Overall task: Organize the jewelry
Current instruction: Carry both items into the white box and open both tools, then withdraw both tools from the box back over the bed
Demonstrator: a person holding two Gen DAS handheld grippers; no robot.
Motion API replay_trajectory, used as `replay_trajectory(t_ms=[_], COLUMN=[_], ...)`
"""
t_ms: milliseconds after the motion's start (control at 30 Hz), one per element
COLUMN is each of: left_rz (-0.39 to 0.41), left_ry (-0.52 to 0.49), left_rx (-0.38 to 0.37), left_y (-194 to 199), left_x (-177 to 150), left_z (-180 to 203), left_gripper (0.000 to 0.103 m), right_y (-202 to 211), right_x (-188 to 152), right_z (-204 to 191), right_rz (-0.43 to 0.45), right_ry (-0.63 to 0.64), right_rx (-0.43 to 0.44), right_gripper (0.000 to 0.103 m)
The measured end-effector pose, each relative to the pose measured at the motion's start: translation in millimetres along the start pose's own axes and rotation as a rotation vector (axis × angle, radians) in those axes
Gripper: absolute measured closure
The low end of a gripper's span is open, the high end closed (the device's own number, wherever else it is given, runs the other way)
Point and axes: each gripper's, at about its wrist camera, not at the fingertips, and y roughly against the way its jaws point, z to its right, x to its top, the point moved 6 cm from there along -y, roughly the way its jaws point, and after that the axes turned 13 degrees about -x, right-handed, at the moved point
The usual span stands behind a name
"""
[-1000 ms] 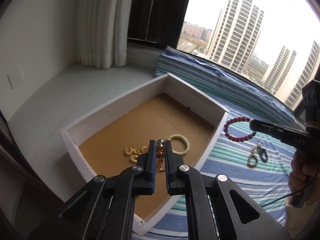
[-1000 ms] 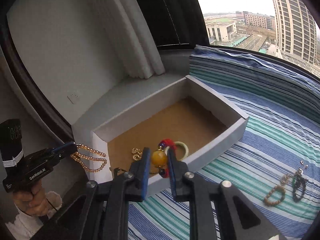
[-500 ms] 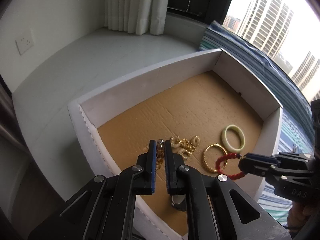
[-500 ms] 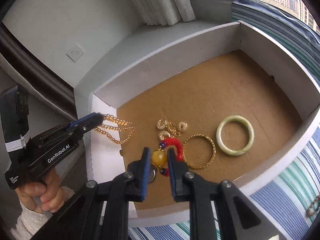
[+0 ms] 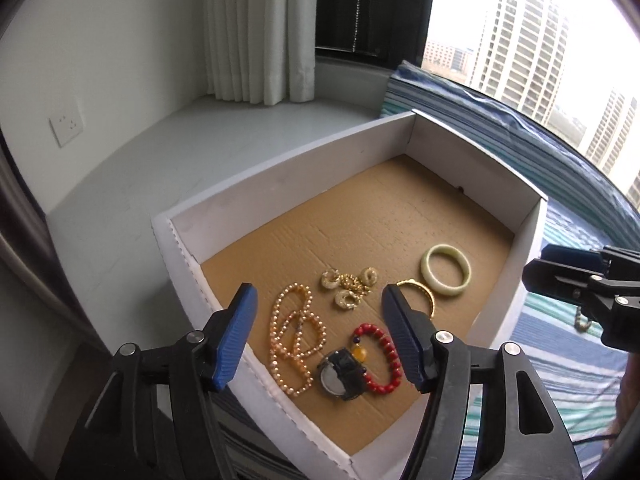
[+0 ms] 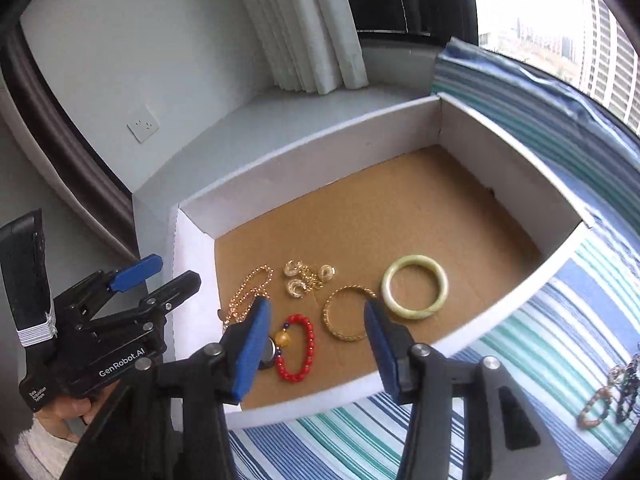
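Now both grippers hover over the near end of the white cardboard box (image 5: 304,168), tilted down toward its brown floor. The left gripper (image 5: 316,336) has its blue-padded jaws spread wide with nothing between them. The right gripper (image 6: 316,340) is likewise splayed wide and empty; in the left wrist view it shows at the right edge, outside the box's right wall. A hand (image 6: 64,408) grips the left tool's handle at the box's left side.

Inside the box lie six pieces: one pearl bead necklace (image 5: 294,340) looped near the left wall, one cluster of gold earrings (image 5: 350,286) beyond it, one red bead bracelet (image 5: 382,356) carrying an amber bead, one black wristwatch (image 5: 340,376) touching that bracelet, one gold bangle (image 6: 348,318), and one pale green jade bangle (image 6: 415,293) just beside the gold one.

The box sits on a blue-and-green striped cloth (image 6: 560,312). Out on the cloth, well apart from the box, lie a few more small pieces (image 6: 612,396); their count is unclear.
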Motion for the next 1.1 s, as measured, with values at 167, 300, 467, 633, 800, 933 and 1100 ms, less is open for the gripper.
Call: replay_trajectory(t_ms=[167, 300, 467, 633, 800, 933, 1100], left_rz=[0.034, 0.054, 0.068, 0.062, 0.026, -0.032, -0.113], left_ry=[-0.063, -0.113, -0.149, -0.176, -0.215, -0.237, -0.267], left_rx=[-0.005, -0.007, -0.031, -0.119, -0.221, -0.291, -0.333], left_y=[20, 31, 39, 40, 33, 23, 12], left_x=[-10, -15, -24, -45, -74, -100, -132], left_z=[36, 62, 93, 128, 169, 201, 227], left_gripper=[0.024, 0.016, 0.009, 0.006, 0.005, 0.005, 0.005], right_y=[36, 53, 81, 109, 126, 137, 139], right_x=[-26, -49, -81, -121, -177, -227, -276], right_z=[13, 28, 55, 84, 117, 146, 174], right_rz=[0.060, 0.075, 0.115, 0.160, 0.151, 0.117, 0.068], right_ry=[0.056, 0.049, 0.025, -0.026, -0.105, -0.208, -0.320], right_rx=[-0.094, -0.162, -0.257, -0.377, -0.484, -0.528, -0.567], right_gripper=[0.037, 0.037, 0.037, 0.022, 0.022, 0.022, 0.022])
